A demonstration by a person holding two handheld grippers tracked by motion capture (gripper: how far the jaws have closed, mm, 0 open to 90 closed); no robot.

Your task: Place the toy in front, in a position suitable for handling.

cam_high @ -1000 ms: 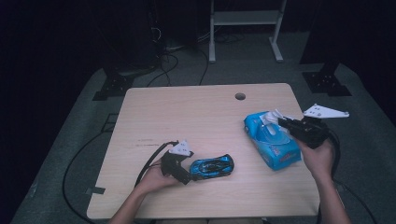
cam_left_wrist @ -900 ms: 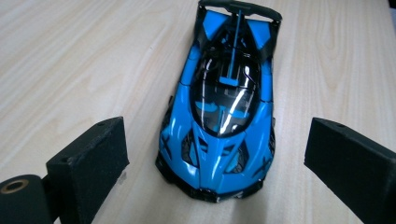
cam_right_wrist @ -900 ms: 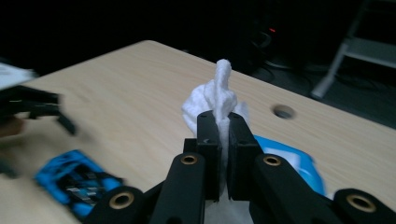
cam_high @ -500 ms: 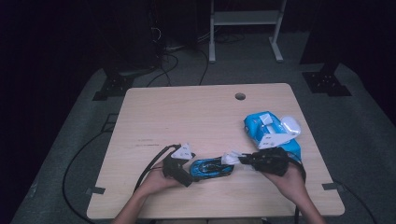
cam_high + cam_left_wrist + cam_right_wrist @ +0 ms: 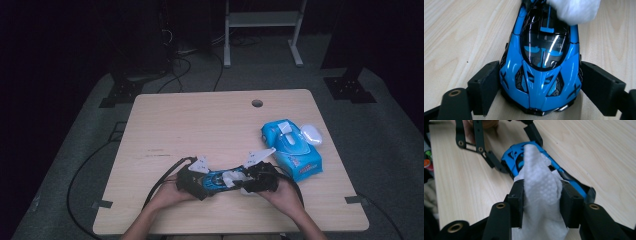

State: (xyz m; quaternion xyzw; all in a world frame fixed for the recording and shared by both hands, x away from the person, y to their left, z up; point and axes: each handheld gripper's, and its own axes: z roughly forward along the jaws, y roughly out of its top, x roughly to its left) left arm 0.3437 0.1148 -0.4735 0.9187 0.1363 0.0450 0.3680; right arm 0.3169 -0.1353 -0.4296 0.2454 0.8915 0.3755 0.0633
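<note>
Both forearms come in low at the near table edge, hands close together. The left gripper [image 5: 200,181] points right, its jaws clamped on a blue toy car's [image 5: 541,62] nose. The right gripper [image 5: 252,180] faces it, jaws pinching a white tissue [image 5: 540,187].

The right gripper [image 5: 541,202] clamps a white tissue [image 5: 539,187] draped over the blue toy car [image 5: 516,157]; the left gripper [image 5: 509,147] grips the car's far end.
</note>
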